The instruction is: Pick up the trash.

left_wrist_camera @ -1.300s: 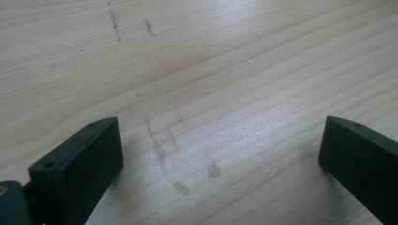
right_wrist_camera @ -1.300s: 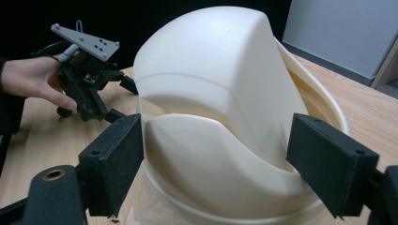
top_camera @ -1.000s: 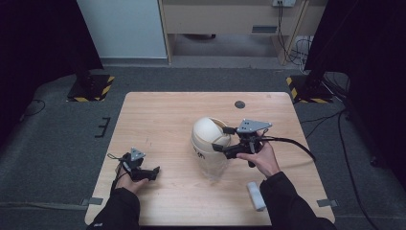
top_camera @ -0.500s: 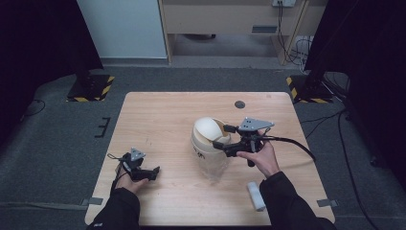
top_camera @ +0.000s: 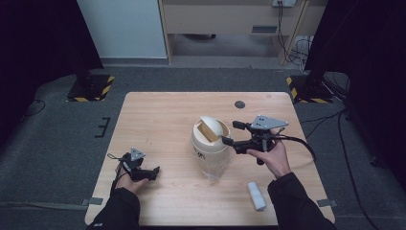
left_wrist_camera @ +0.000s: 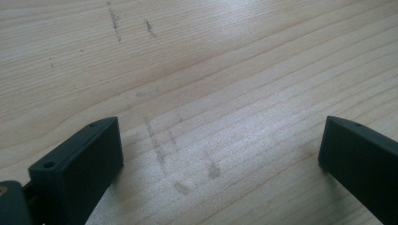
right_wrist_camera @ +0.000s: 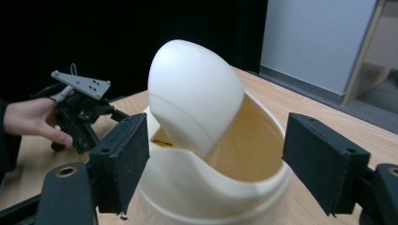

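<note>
On the wooden table [top_camera: 158, 120], the left gripper [top_camera: 152, 172] rests near the front-left corner, just inside the left edge, its jaws spread wide with only bare wood between them. A broad stretch of open tabletop lies between it and the bin [top_camera: 209, 143], and more runs behind it toward the far-left corner.

The cream bin stands upright near the table's middle, its swing lid [top_camera: 209, 125] tipped so the tan inside shows. A clear bag [top_camera: 214, 168] hangs creased below its rim toward the front edge.

The right gripper [top_camera: 229, 132] hovers just right of the bin, pointing at it, jaws open with nothing between them and just narrowing a little; the tips sit beside the rim without visibly touching. A white roll [top_camera: 256, 195] lies near the front edge by the right forearm, and a dark disc [top_camera: 240, 104] sits near the far edge.

The left gripper view adds faint grey scuffs [left_wrist_camera: 162, 154] on the wood. The right gripper view looks over the bin's rim [right_wrist_camera: 263, 183] under the tilted lid [right_wrist_camera: 195, 93] and shows the other hand [right_wrist_camera: 28, 117] with its gripper [right_wrist_camera: 80, 112] beyond.
</note>
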`<state>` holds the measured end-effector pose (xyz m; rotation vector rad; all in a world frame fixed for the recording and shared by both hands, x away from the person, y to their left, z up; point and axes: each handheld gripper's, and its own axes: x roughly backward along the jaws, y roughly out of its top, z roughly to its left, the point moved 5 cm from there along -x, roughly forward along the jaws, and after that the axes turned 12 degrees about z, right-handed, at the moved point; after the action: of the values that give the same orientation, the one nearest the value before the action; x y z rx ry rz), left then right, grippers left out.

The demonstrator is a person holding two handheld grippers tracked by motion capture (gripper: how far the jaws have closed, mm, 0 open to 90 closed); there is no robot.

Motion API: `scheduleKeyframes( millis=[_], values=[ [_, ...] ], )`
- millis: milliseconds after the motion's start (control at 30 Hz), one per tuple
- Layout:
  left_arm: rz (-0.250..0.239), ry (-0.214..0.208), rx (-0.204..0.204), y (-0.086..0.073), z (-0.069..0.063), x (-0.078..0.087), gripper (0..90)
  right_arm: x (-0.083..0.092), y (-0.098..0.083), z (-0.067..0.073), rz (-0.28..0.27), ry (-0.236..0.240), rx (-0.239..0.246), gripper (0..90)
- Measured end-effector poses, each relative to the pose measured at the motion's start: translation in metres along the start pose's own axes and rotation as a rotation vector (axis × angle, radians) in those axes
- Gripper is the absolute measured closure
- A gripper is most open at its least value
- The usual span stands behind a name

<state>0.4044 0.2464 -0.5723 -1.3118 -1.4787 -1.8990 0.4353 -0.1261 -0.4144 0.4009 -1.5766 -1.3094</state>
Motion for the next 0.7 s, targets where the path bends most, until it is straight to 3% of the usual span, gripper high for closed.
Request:
scheduleKeyframes(
  millis=[133,367,700],
  values=[
    [0.000,0.001,0.001,0.000,0.000,0.000,0.0,0.015,-0.007,0.000,0.007,-0.012,-0.016,24.2],
    [0.000,0.001,0.001,0.000,0.000,0.000,0.0,0.035,-0.033,-0.005,0.045,-0.081,-0.056,27.6],
    [0.000,0.001,0.002,0.000,0.000,0.000,0.0,0.047,-0.081,-0.006,0.183,-0.126,-0.077,31.4]
  ],
)
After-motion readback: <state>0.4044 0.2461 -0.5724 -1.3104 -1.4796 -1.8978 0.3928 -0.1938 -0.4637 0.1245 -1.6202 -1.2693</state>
